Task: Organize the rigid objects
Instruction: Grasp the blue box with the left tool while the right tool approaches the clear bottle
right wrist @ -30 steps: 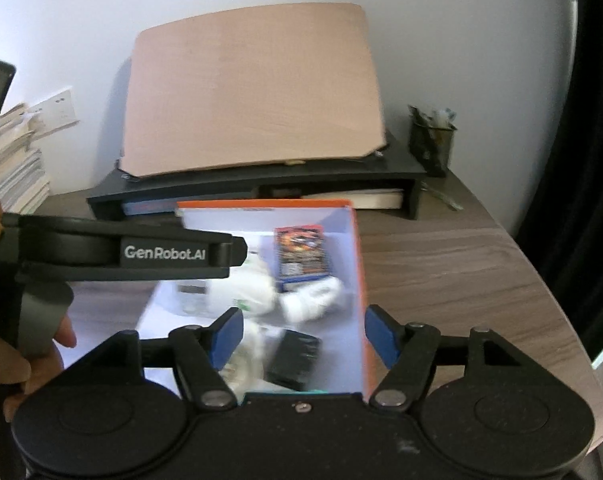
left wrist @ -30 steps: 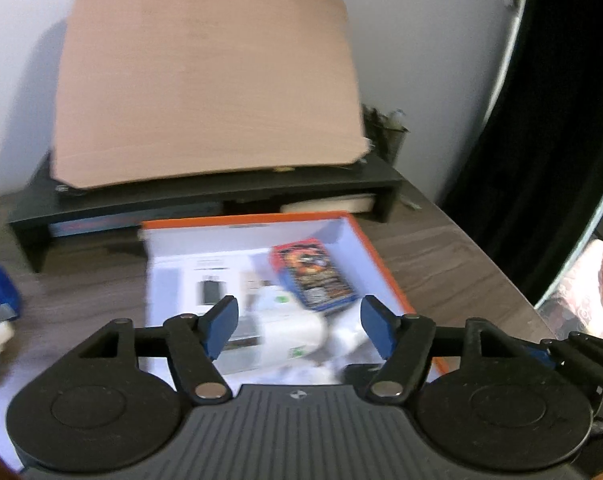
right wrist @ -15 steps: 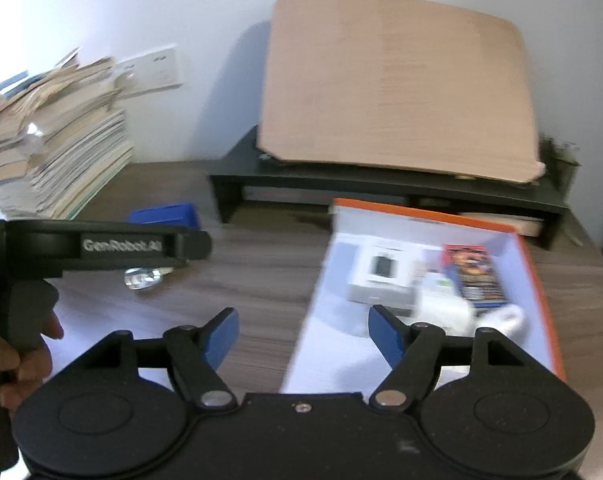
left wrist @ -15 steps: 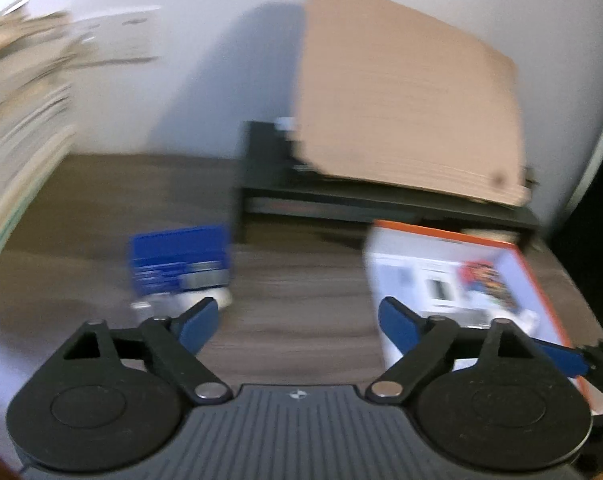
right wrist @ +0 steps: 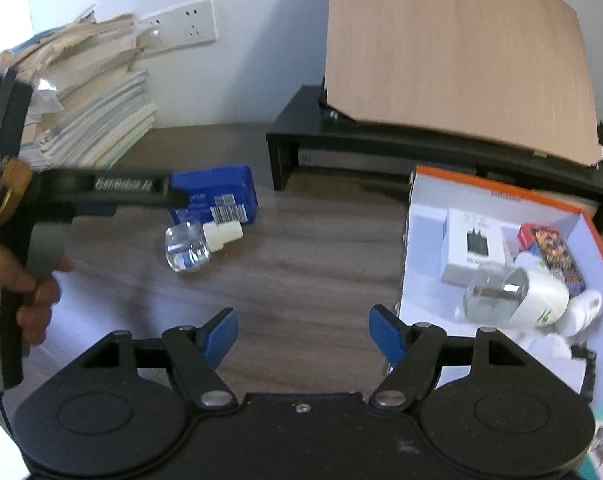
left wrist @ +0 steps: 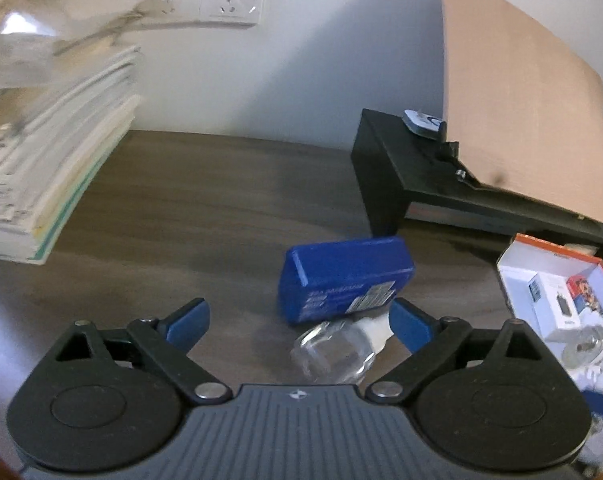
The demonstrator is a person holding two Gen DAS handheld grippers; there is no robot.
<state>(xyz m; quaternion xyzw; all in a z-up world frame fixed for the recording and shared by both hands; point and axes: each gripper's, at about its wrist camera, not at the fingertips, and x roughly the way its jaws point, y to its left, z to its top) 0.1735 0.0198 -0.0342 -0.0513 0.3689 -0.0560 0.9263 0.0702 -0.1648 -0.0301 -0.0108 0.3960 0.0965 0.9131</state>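
Bottle: small clear bottle (left wrist: 333, 350) with white cap lay on its side on the counter (left wrist: 221, 208), touching the near face of the blue box (left wrist: 345, 276).
Blue box: on the counter, left of the orange-rimmed box (right wrist: 415, 216), well apart from it.
Orange-rimmed box: already held a charger carton (right wrist: 475, 246), a card pack (right wrist: 551, 252) and white pieces.
Left claw (left wrist: 299, 318): jaws opening, wide; bottle lay between them, unpressed.
Right claw (right wrist: 303, 334): moderately open, empty, over bare counter beside the orange-rimmed box.
Risk: round bottle could roll or squirt out if pinched off-centre; the right-hand blue pad (left wrist: 409, 322) might nudge the blue box.
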